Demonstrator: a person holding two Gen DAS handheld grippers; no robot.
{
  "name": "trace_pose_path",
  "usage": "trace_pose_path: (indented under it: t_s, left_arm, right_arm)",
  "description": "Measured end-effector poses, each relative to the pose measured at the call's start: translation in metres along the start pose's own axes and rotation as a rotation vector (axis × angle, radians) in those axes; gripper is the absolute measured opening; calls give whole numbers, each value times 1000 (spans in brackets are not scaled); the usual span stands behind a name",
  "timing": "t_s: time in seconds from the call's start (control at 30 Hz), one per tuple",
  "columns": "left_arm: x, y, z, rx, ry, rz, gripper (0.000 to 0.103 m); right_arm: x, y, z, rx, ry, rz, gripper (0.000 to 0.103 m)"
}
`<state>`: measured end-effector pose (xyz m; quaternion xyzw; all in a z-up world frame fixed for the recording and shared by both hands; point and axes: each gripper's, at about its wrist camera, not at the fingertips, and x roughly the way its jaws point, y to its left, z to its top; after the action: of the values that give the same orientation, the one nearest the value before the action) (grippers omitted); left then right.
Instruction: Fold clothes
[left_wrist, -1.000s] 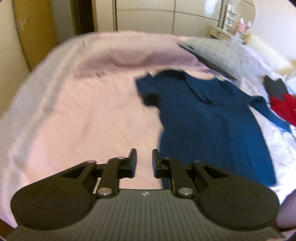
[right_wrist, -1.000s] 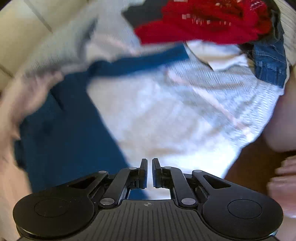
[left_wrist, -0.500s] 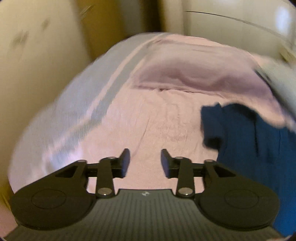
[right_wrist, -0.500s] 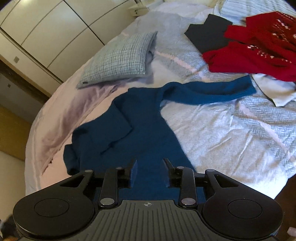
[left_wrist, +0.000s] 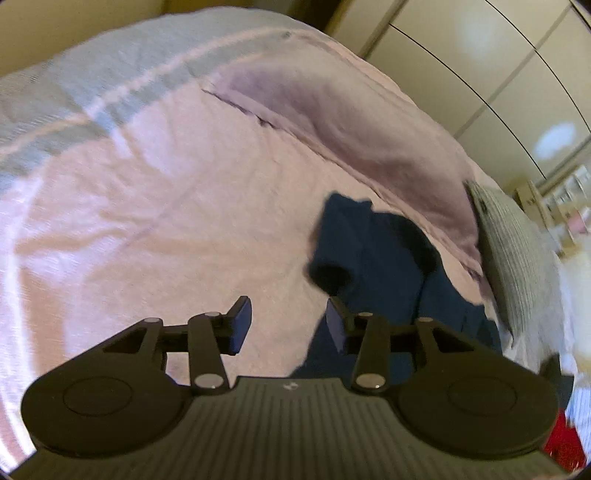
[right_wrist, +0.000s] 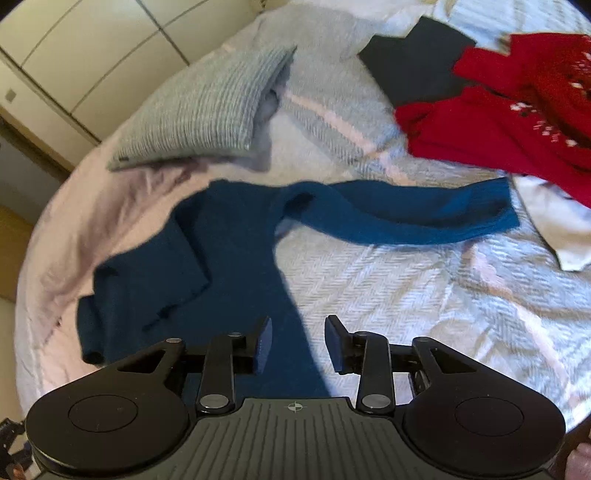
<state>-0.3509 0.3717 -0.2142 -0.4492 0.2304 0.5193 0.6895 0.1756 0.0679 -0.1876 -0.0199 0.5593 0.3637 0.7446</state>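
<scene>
With one sleeve already folded across the blue sweater (right_wrist: 236, 266), I'm opening both empty grippers, left gripper (left_wrist: 283, 324) and right gripper (right_wrist: 298, 343); next I'd pinch the outstretched sleeve (right_wrist: 424, 218) at two o'clock.

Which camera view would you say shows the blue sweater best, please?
The right wrist view: the blue sweater lies nearly whole, one sleeve stretched out, the other folded in. The left wrist view shows only a blurred part.

A dark teal-blue sweater (right_wrist: 236, 254) lies on a pale pink sheet (left_wrist: 155, 206) and a grey herringbone bedspread (right_wrist: 406, 295), beside a red white-patterned sweater (right_wrist: 517, 122) and grey checked pillow (right_wrist: 207, 110).
</scene>
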Motion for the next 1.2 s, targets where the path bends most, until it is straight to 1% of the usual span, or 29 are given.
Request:
trace_pose_path:
  t_s: [0.03,0.1,0.17,0.27,0.37,0.53,0.6,0.7,0.73,0.77,0.8,0.83,0.93,1.0,1.03,1.1,1.17,1.2]
  left_arm:
    - [8,0,-4,13,5,-9,44]
    - [30,0,-11,53,11,-25,45]
    - [59,-1,-15,108,19,-27,45]
    - [105,-1,-19,187,29,-18,45]
    - [147,-2,-16,219,27,-37,44]
    - [196,-3,-6,210,2,-116,44]
    - [210,-3,-1,200,-10,-134,44]
    - [228,-3,5,182,-30,-165,42]
    - [231,-4,6,179,-36,-176,37]
    - [234,-7,6,188,-41,-188,20]
    - [236,-11,7,214,-42,-197,10]
    - [233,-16,7,260,-59,-189,9]
    - [208,-27,14,425,-184,-135,8]
    - [174,-26,29,505,-292,-107,8]
    - [153,-27,37,571,-359,-75,8]
    - [109,-30,50,772,-501,-1,9]
    - [71,-33,48,1003,-635,62,12]
    - [59,-32,44,1099,-682,102,12]
  right_arm:
    - [10,0,0,-10,0,3,51]
    - [29,2,-1,-36,-15,-3,60]
    - [50,6,-5,-69,-28,-28,61]
    - [87,10,-13,-84,-16,-44,61]
    - [117,12,-25,-65,-17,-42,61]
    - [152,20,-36,-37,-25,-91,61]
    - [160,21,-39,-7,-20,-105,61]
    - [165,23,-41,-6,-24,-137,61]
    - [166,25,-42,-7,-25,-146,61]
    - [166,26,-42,-4,-27,-154,61]
    - [167,27,-42,-1,-29,-162,61]
    - [168,28,-42,2,-31,-171,61]
    - [170,35,-42,13,-33,-206,61]
    - [171,41,-40,14,-28,-221,62]
    - [171,43,-39,15,-26,-225,62]
    - [171,49,-38,13,-19,-234,62]
    - [171,53,-38,21,-12,-236,62]
    - [171,55,-38,29,-10,-235,62]
